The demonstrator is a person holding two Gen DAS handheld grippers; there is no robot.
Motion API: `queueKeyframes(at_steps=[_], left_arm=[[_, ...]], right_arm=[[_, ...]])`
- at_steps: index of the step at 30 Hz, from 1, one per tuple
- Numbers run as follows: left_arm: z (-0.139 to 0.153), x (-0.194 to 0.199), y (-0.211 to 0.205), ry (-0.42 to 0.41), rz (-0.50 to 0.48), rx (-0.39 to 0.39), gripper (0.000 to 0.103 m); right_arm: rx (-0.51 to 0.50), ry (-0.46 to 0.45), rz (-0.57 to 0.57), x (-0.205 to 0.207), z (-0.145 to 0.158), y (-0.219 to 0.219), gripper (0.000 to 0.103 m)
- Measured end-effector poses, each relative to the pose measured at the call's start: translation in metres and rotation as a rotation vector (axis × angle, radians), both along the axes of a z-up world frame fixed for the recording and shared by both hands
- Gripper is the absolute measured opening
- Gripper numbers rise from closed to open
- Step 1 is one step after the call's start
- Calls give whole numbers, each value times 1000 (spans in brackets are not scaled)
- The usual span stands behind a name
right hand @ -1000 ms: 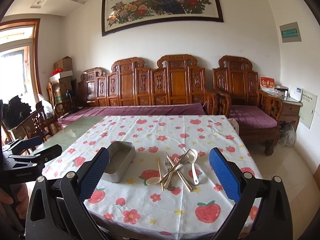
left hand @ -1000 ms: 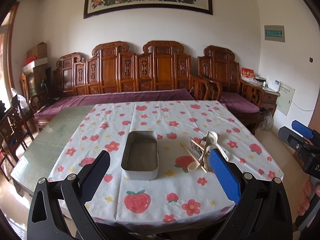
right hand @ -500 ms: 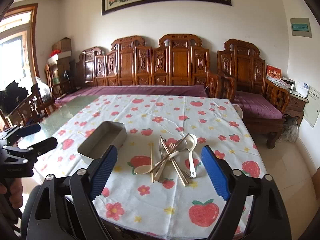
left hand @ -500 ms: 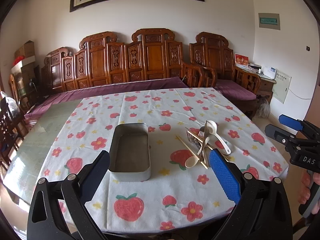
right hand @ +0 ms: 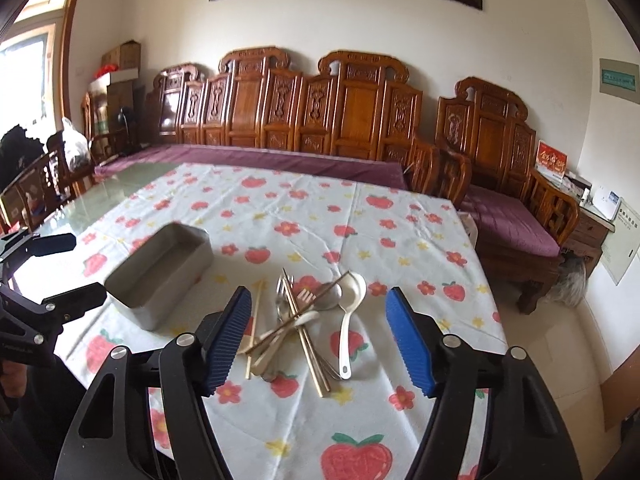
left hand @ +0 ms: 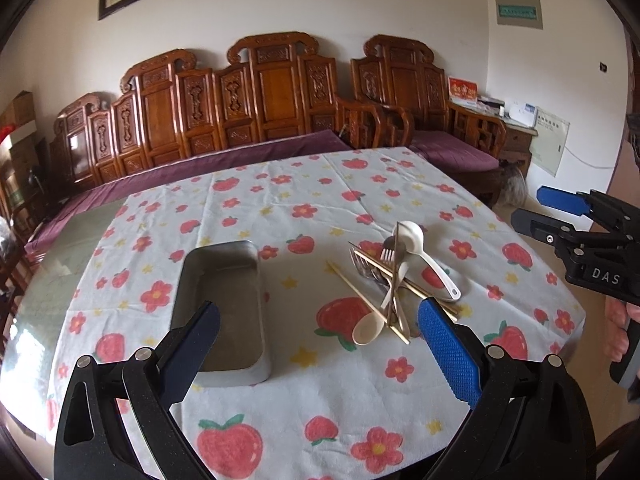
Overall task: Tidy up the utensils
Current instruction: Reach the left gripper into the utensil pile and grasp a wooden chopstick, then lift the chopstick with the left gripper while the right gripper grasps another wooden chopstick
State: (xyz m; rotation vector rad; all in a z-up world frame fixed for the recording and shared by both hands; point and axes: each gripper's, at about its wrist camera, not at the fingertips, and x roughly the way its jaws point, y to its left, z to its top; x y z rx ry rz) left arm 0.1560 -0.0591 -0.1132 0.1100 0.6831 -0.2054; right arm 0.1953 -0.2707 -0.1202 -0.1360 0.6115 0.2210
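Two grippers hang over a table spread with a strawberry-print cloth (left hand: 320, 392), and the coming move turns on which of them faces the utensils. The metal tin (left hand: 224, 300) lies empty on the cloth with its long axis running away from the cameras; in the left wrist view it sits straight ahead of the left gripper (left hand: 318, 344), whose jaws stand wide with nothing between them. The utensil pile (right hand: 308, 320) lies just beside the tin on its right, apart from it, and in the right wrist view it falls squarely between and just beyond the fingers of the right gripper (right hand: 318, 336) — so the right hand looks the nearer one for a first pick. Its jaws are closing though nothing is between the pads yet. Most handles in the heap — the chopsticks (right hand: 312, 344), the metal fork (right hand: 282, 300) and the white ladle-spoon (right hand: 350, 312) — run roughly along the gripper's pointing line, handles toward the camera, so the pads would close across their narrow width. A single loose chopstick (right hand: 255, 324) lies nearest the left finger.
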Motion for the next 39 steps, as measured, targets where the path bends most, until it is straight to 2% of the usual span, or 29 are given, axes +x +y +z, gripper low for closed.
queueKeyframes(at_steps=[4, 6, 10, 16, 20, 22, 24, 26, 31, 33, 35, 39], left_arm=[[-22, 23, -15, 60, -36, -6, 90], [-31, 32, -21, 83, -49, -1, 83], [-53, 50, -35, 134, -86, -4, 77], [-87, 75, -58, 210, -142, -16, 60], [-109, 92, -73, 253, -180, -18, 44], [-116, 98, -79, 267, -196, -13, 42], [-124, 104, -85, 283, -214, -13, 31], [-130, 110, -90, 299, -220, -6, 27], [-137, 121, -96, 300, -218, 17, 24], [-141, 124, -98, 312, -218, 27, 8], [-143, 126, -98, 316, -218, 28, 4], [-142, 126, -97, 321, -230, 4, 4]], right_arm=[[24, 52, -12, 14, -21, -10, 69], [33, 71, -26, 19, -32, -16, 69], [40, 100, -49, 25, -53, -27, 69], [28, 151, -67, 33, -79, -32, 69], [35, 185, -79, 38, -95, -39, 69], [41, 195, -87, 40, -98, -43, 69], [46, 203, -92, 41, -100, -45, 69], [42, 207, -95, 41, -102, -45, 69], [45, 210, -96, 41, -101, -47, 69], [44, 211, -96, 41, -101, -48, 69], [43, 213, -98, 42, -101, -48, 69], [41, 215, -102, 42, -100, -49, 69]])
